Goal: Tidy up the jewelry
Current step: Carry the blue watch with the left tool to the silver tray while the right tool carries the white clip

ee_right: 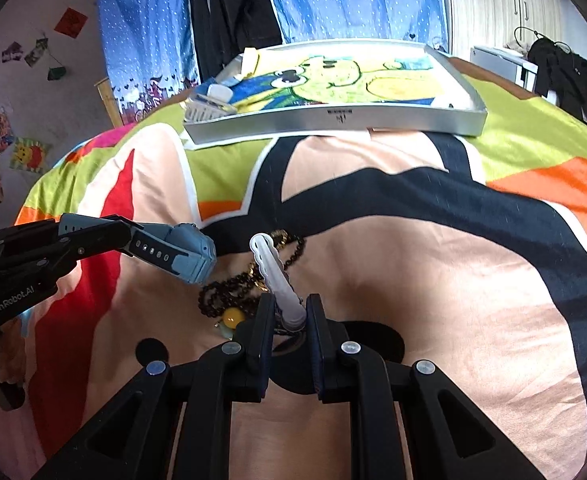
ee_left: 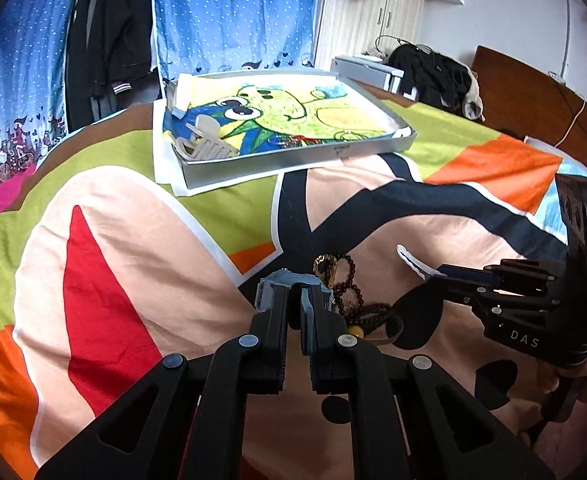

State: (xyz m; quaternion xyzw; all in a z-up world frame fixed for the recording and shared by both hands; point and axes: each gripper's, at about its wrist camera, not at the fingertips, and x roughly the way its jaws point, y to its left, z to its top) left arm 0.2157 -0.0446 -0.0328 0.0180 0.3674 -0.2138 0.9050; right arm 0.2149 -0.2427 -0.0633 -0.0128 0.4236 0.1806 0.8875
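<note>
Tray [ee_left: 301,157] is the far target: it lies at the far side of the bed [ee_left: 133,240], straight ahead of both grippers and well apart from them, its long side turned broadside toward them. Both hands already carry something. The left gripper [ee_left: 293,300] is closed on a blue-grey watch [ee_right: 181,254], the strap pinched between its pads and the watch case jutting past the fingertips. The right gripper [ee_right: 289,312] is closed on the near end of a white hair clip [ee_right: 273,268], whose long axis runs straight out along the fingers, toward the tray.

Still on the bedspread, just beneath and between the two tools, lies a tangle of dark bead strings [ee_left: 349,292] with a gold chain [ee_left: 325,264] and a yellow bead [ee_right: 231,316]; neither gripper holds these.

In the tray a comb-like clip [ee_left: 209,148] and a pale item sit at its left end, on the left hand's side, so the watch probably has the shorter path there, while the hair clip can go forward with its length already in line with the travel. Neither hand looks clearly nearer overall.
</note>
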